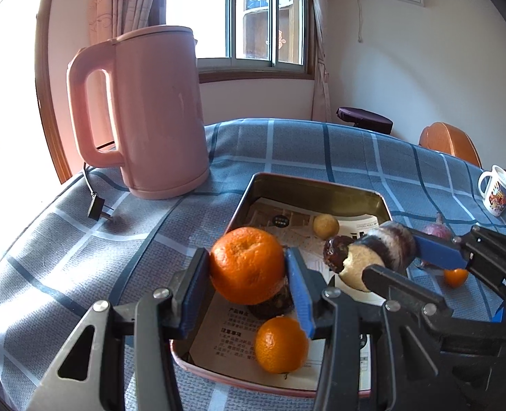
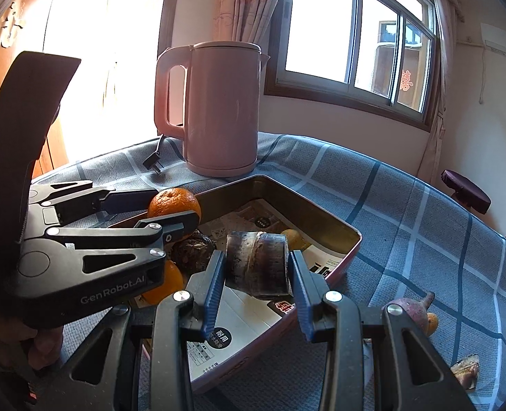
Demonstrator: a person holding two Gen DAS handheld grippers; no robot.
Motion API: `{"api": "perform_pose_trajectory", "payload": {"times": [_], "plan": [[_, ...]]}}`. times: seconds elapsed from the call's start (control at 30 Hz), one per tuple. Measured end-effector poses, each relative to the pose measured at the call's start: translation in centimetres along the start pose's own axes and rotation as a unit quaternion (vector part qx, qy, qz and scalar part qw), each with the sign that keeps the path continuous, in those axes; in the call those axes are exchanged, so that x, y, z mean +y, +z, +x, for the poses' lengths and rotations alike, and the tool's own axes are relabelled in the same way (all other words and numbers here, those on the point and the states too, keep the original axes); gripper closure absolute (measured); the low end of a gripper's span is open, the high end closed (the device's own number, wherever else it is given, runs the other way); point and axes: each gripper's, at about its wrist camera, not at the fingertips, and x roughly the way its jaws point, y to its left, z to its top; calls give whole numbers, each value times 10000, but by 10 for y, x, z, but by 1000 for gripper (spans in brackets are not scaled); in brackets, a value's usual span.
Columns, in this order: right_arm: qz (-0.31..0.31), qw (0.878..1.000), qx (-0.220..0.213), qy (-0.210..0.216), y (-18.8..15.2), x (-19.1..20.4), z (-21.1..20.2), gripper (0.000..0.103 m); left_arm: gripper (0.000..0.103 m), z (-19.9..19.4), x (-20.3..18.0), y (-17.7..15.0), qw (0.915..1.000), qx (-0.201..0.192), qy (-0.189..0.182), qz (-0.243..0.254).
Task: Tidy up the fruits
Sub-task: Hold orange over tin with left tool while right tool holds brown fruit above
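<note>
My left gripper [image 1: 248,267] is shut on a large orange [image 1: 246,257], held above the near left part of a paper-lined metal tin [image 1: 308,181]. My right gripper [image 2: 256,274] is shut on a dark, striped cane chunk [image 2: 254,263] with a pale cut end, over the tin's [image 2: 321,207] middle. In the tin lie a second orange [image 1: 280,344], a dark brown fruit [image 2: 193,251] and a small yellow fruit [image 1: 325,226]. The right wrist view shows the left gripper [image 2: 169,210] at the left with its orange [image 2: 172,202].
A pink kettle [image 1: 157,109] stands behind the tin on the blue checked cloth, its plug [image 1: 97,209] lying beside it. Right of the tin lie a purple fruit [image 2: 412,310], a small orange [image 1: 455,277] and a peel scrap [image 2: 465,370]. A mug [image 1: 496,190] stands far right.
</note>
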Motion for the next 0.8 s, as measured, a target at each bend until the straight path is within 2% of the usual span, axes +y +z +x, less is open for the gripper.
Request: {"api": "perform_pose_trajectory", "payload": {"times": [0.5, 0.8], "plan": [[165, 9995, 266, 89, -1, -5, 12, 63, 55, 2, -6, -2, 9999, 1, 79, 150], [207, 9989, 385, 142, -2, -7, 15, 63, 54, 4, -4, -1, 9999, 41, -10, 126]]}}
